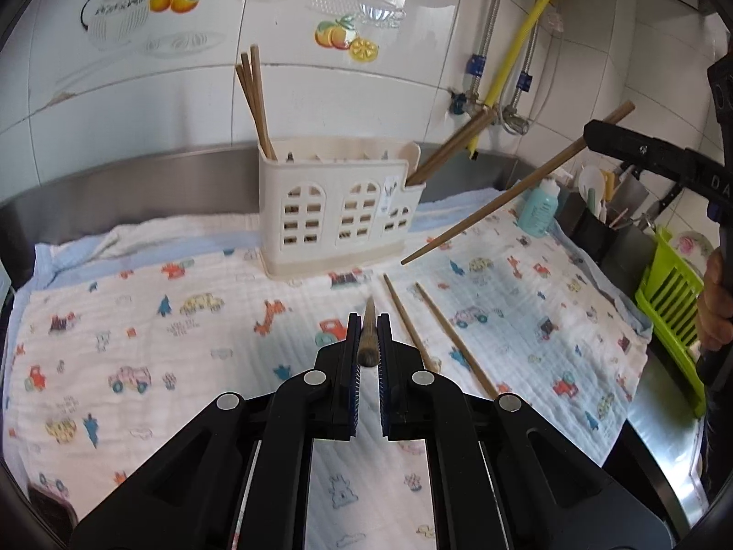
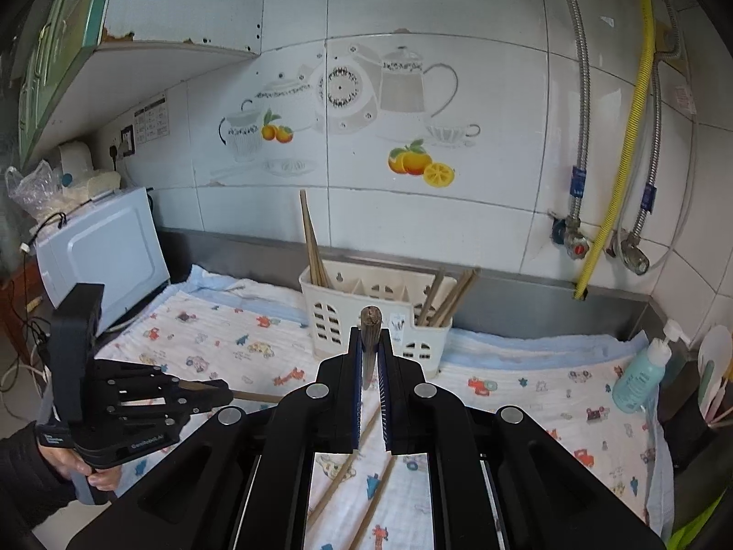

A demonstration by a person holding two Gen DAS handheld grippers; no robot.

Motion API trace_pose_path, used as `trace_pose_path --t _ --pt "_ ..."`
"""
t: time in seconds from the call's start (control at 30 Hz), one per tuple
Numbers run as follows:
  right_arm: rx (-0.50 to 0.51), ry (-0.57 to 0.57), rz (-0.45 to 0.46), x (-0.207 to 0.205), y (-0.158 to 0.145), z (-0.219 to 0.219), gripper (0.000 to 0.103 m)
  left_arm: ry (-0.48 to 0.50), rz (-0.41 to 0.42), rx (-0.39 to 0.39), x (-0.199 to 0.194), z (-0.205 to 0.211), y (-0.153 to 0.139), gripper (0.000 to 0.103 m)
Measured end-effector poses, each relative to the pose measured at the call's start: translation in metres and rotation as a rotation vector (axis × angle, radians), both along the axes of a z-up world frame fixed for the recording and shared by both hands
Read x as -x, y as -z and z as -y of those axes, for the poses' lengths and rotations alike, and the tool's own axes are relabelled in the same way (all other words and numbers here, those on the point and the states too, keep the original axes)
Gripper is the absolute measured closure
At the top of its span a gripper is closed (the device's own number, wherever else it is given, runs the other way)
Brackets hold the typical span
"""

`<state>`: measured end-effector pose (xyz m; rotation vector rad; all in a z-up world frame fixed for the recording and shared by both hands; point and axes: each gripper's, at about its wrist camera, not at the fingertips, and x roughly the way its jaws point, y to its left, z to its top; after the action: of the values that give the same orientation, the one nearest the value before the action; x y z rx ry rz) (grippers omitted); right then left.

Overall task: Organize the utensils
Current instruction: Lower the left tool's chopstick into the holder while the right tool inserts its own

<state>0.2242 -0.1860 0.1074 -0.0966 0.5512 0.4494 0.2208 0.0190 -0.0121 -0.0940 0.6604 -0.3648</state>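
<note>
A cream plastic utensil holder [image 1: 341, 211] stands on the printed cloth by the wall, with chopsticks in its left end [image 1: 254, 96] and its right end [image 1: 451, 146]. My left gripper [image 1: 369, 321] is shut on a brown chopstick [image 1: 369, 334], low over the cloth and pointing at the holder. My right gripper [image 2: 370, 334] is shut on another chopstick [image 2: 370, 321], held in the air; in the left wrist view that chopstick [image 1: 504, 197] slants down toward the cloth right of the holder. Two loose chopsticks [image 1: 440, 334] lie on the cloth beside my left gripper.
A teal pump bottle [image 1: 540, 208] and a dark tool caddy [image 1: 591, 224] stand at the cloth's right end, with a green rack [image 1: 673, 298] beyond. A microwave [image 2: 101, 247] stands at the left end. Pipes and valves [image 2: 591, 238] run down the tiled wall.
</note>
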Motion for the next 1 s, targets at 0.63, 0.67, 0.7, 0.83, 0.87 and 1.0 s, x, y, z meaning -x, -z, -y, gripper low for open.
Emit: trace_pose_path --t 0.63,0.67,0.7,0.83,0.87,1.0 --pt "-0.012 0.046 0.053 -0.104 -0.080 0.000 0.097 0.020 0.147 -0.093 -0.045 -0.002 -0.084 0.097" --pt "-0.001 0.055 0.056 -0.110 -0.078 -0.002 0.097 0.018 0.160 -0.091 -0.047 -0.003 -0.092 0.097" --pt "0.007 0.061 0.057 -0.115 -0.076 -0.003 0.097 0.016 0.177 -0.090 -0.048 -0.005 -0.101 0.097" --pt "0.035 0.083 0.041 -0.135 -0.060 -0.007 0.097 0.004 0.243 -0.091 -0.053 -0.008 -0.135 0.097" --pt "0.044 0.086 0.028 -0.140 -0.054 -0.007 0.097 -0.001 0.264 -0.095 -0.053 -0.009 -0.144 0.097" --pt "0.054 0.089 -0.018 -0.153 -0.033 -0.007 0.097 -0.016 0.331 -0.093 -0.058 -0.010 -0.174 0.097"
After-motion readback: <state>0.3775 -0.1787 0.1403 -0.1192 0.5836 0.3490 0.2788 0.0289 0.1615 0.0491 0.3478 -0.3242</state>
